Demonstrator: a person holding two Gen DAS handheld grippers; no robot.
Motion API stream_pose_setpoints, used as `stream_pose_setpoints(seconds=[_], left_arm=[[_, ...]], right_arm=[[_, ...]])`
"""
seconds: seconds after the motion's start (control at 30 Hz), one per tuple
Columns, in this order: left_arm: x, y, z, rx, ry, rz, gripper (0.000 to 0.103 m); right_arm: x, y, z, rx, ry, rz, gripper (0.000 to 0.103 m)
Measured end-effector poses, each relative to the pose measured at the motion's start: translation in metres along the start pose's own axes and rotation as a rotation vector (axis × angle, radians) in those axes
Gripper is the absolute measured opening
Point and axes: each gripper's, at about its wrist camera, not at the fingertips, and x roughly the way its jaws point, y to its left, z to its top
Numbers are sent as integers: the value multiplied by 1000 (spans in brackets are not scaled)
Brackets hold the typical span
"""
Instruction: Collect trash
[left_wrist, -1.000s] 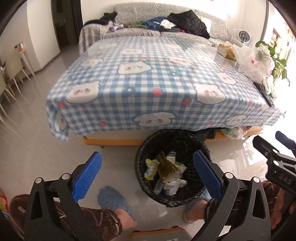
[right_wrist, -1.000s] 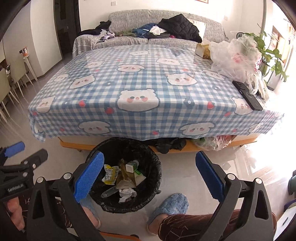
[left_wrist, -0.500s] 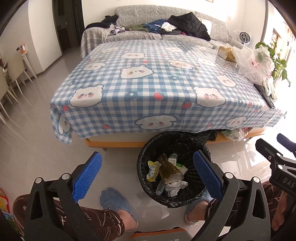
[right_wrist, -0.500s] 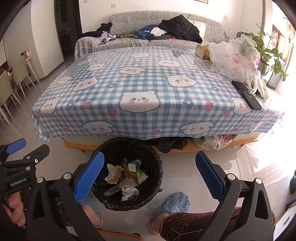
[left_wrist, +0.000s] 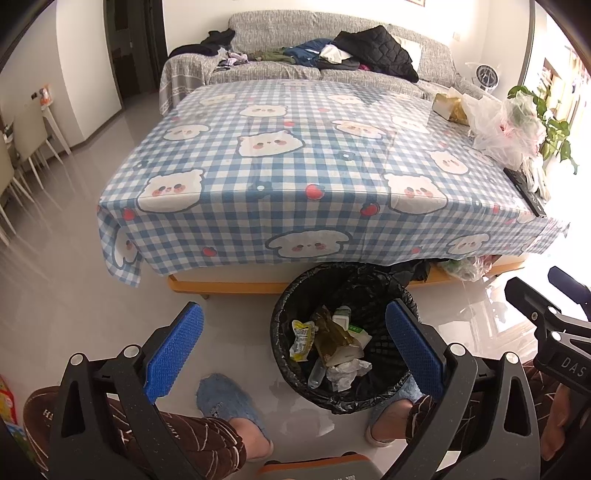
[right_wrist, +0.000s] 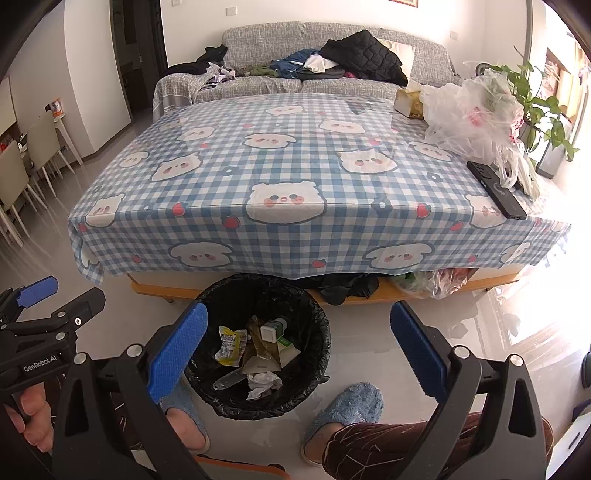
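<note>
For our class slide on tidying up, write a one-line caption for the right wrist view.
Open right gripper hovers above a black bin holding trash, in front of a checked tablecloth.

Home liv. rm: sofa (right_wrist: 332, 74), table (right_wrist: 295, 177)

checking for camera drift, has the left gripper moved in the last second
Yes. The left gripper has pulled back and tilted up: the table and trash bin sit lower in its view.
</note>
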Motion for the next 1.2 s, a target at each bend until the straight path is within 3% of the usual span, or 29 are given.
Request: stream_pose_setpoints(seconds=[1.2], left_arm=[[5,-3,-2,4,15,-4,97]], right_arm=[[3,-2,-2,1,5,2,95]])
